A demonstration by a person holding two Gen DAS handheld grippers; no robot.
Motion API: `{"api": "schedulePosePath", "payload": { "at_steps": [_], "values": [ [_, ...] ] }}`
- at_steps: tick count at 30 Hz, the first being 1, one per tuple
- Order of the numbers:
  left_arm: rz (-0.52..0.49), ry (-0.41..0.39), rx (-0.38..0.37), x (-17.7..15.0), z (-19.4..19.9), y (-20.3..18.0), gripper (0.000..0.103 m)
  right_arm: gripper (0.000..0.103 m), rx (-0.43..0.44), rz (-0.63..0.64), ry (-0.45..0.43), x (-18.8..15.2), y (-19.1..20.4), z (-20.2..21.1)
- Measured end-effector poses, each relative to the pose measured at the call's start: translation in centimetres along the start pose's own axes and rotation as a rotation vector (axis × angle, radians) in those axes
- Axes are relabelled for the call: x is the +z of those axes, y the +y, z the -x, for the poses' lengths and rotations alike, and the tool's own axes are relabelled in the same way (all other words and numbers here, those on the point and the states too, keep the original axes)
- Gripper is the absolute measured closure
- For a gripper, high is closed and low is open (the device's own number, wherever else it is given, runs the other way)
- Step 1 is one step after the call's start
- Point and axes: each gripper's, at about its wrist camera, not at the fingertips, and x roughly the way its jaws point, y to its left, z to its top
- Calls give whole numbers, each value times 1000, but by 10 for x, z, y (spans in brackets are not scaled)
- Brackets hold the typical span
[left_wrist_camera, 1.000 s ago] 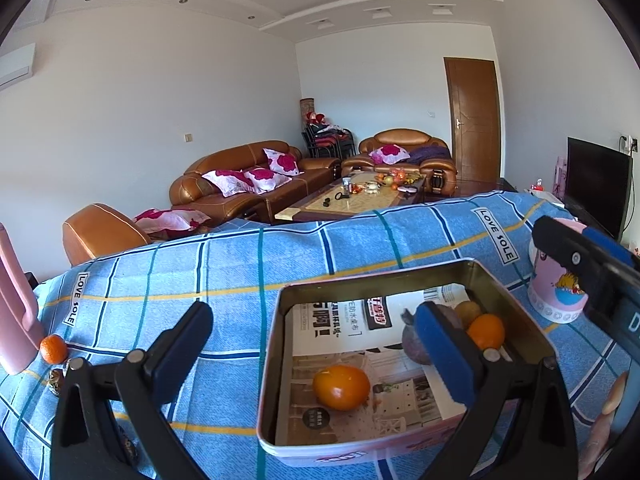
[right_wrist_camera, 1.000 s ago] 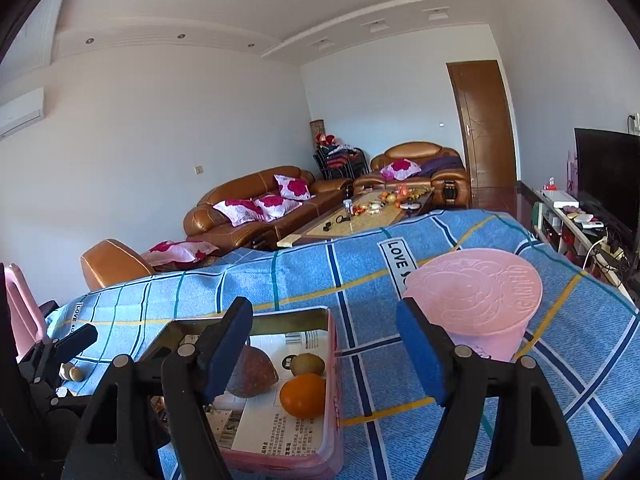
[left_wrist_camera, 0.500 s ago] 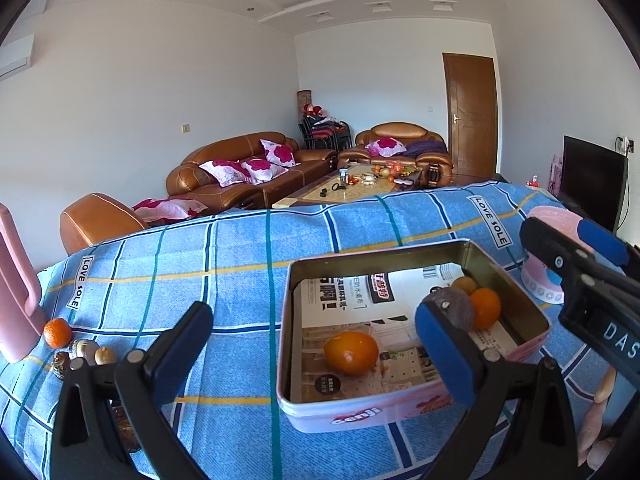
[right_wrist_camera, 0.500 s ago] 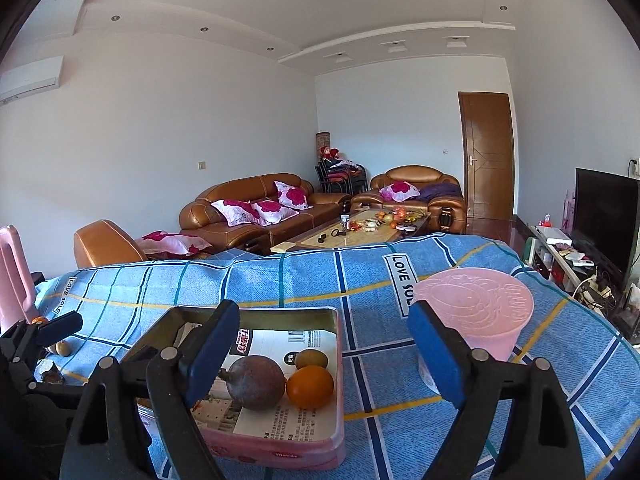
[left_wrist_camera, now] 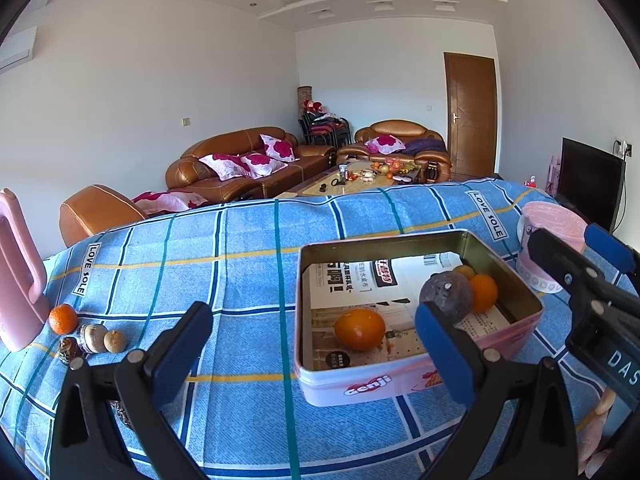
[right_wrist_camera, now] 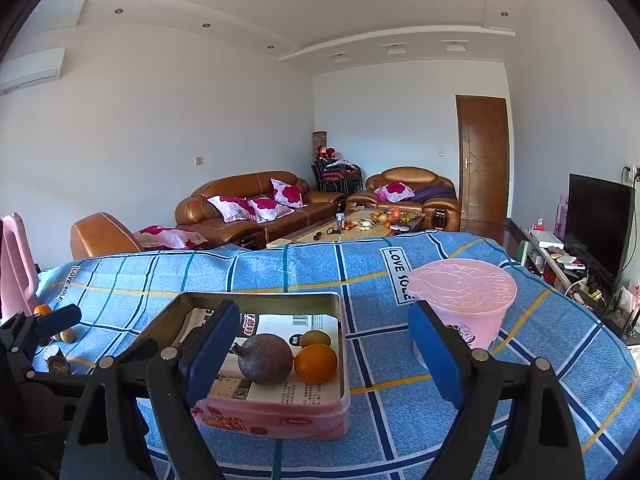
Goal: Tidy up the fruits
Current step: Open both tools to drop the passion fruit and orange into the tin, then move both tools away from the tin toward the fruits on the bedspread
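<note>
Blue-padded right tongs (right_wrist_camera: 328,356) have just been opening and stand wide apart, nothing gripped, over the pink biscuit tin (right_wrist_camera: 280,412). Left tongs (left_wrist_camera: 312,352) gape too, empty. Inside the tin lie a passion fruit (right_wrist_camera: 264,358), an orange (right_wrist_camera: 316,363) and a kiwi (right_wrist_camera: 315,338). Another orange (left_wrist_camera: 63,319) sits on the blue checked table (left_wrist_camera: 240,280), well apart from the tin.

The right gripper's left finger (right_wrist_camera: 212,344) hides the tin's (right_wrist_camera: 280,420) left half. The pink jug (left_wrist_camera: 18,272) runs off the left edge. 2 small items (left_wrist_camera: 86,342) beside the small orange (left_wrist_camera: 63,319) are unidentifiable.
</note>
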Motion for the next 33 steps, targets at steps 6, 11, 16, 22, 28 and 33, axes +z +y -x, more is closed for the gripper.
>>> {"api": "schedulePosePath", "payload": {
  "at_steps": [6, 11, 16, 22, 28, 33],
  "values": [
    [-1, -7, 37, -2, 5, 8, 0, 15, 1, -46, 35, -3, 0, 3],
    [-12, -25, 66, -5, 11, 18, 0, 15, 22, -71, 69, -6, 7, 3],
    [-30, -21, 92, -8, 14, 33, 0, 15, 63, -97, 105, -9, 23, 2],
    [-35, -13, 132, -11, 14, 60, 0, 15, 121, -110, 144, -13, 52, -3],
    [-20, 14, 166, -14, 10, 96, 0, 15, 161, -66, 166, -13, 88, -6],
    [12, 39, 200, -18, 8, 132, 0, 15, 207, -31, 193, -14, 117, -11]
  ]
}}
